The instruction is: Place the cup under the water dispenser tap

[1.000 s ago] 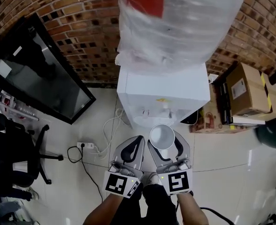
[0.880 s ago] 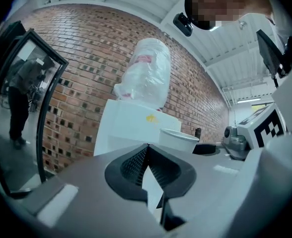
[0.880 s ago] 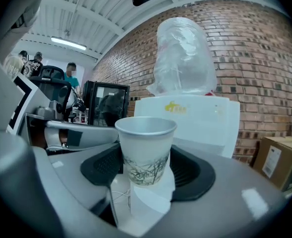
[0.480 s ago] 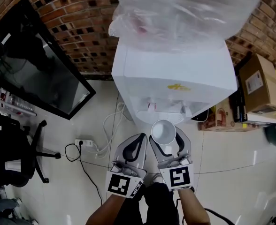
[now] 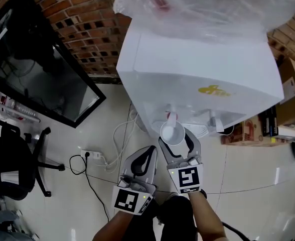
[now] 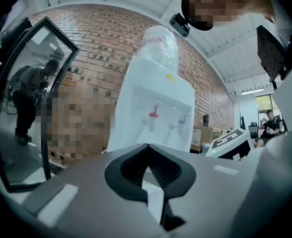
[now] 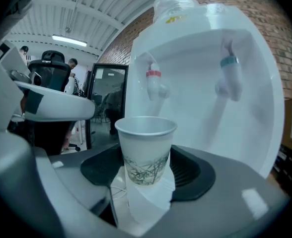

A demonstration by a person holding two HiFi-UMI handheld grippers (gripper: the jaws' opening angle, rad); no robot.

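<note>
Cup (image 5: 172, 133), upright and clamped between the jaws of the right gripper (image 5: 176, 137), has come down and in toward the water dispenser (image 5: 202, 79) since a second ago, its rim now just near of the red tap (image 5: 170, 118), so placement looks close; the left gripper (image 5: 148, 152) rides beside, jaws together, empty.

No legible txt anywhere. On water dispenser (image 5: 197, 69) front, yellow logo (image 5: 213, 90): too blurred to read. Square b/w marker (image 5: 189, 178) on right hand-held gripper (image 5: 173, 134), same on left hand-held gripper (image 5: 148, 148): patterns only, no chars. Print on cup (image 7: 146, 150): green leaves, no wording.
</note>
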